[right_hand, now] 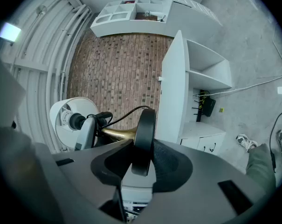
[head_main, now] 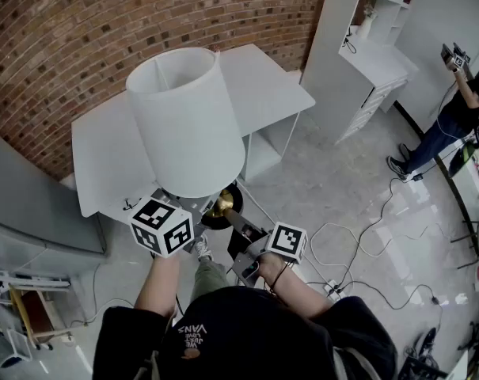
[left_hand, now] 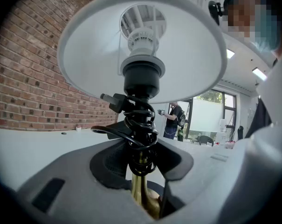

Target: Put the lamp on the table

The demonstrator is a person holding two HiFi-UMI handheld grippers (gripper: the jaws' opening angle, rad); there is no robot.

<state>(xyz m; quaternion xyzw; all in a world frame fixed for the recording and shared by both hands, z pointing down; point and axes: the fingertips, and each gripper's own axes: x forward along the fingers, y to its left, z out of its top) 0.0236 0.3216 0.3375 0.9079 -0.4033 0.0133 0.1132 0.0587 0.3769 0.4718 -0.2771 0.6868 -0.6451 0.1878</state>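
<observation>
our left gripper (left_hand: 141,162) grips the brass stem (left_hand: 140,192) below the coiled cord (left_hand: 140,125). our right gripper (right_hand: 141,155) pinches the black base (right_hand: 143,134) edge-on. the one lamp (head_main: 188,125) hangs tilted, clear of the one white table (head_main: 275,81). we judge we are mid-carry; next we should right it and lower the base flat.

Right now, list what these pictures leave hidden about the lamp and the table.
- Head view: the lamp shade covers part of the table and most of the stem.
- Left gripper view: the wound cord wraps over the upper stem.
- Right gripper view: the right gripper covers part of the base.
</observation>
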